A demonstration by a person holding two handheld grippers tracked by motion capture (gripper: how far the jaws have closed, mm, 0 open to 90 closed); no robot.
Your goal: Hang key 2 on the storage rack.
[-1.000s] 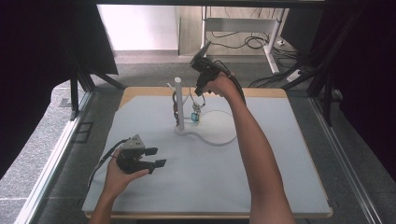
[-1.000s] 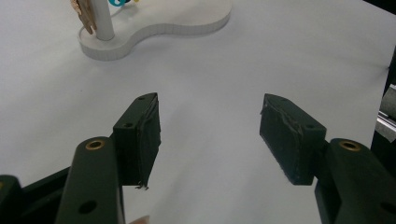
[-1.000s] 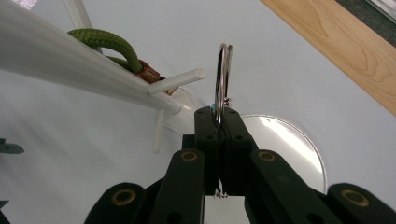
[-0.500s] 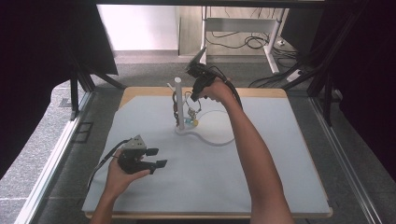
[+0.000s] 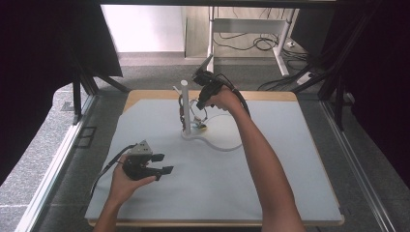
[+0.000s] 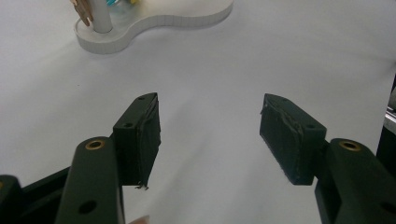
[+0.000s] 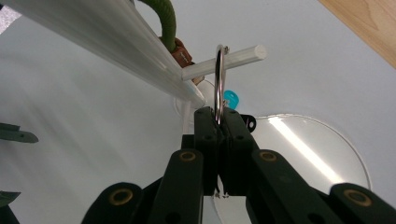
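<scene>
A white stand (image 5: 218,144) with an upright post (image 5: 184,99) and side pegs sits at the middle back of the mat. My right gripper (image 5: 199,105) is beside the post, shut on a metal key ring (image 7: 218,77). The ring stands across a white peg (image 7: 233,59) near its tip and seems looped over it. A blue charm (image 7: 230,99) hangs below. A green loop (image 7: 166,21) and a brown tag (image 7: 181,56) hang on the post (image 7: 93,28). My left gripper (image 5: 162,164) rests at the front left, open, with nothing between its jaws (image 6: 210,135).
The stand's curved base (image 6: 154,21) lies ahead of the left gripper, its round dish (image 7: 322,154) to the right of the post. The white mat (image 5: 290,159) covers a wooden table (image 5: 270,95). Dark frames and cables stand beyond the table.
My right gripper has shifted slightly down and left toward the post, still holding the ring. The left hand has stayed put.
</scene>
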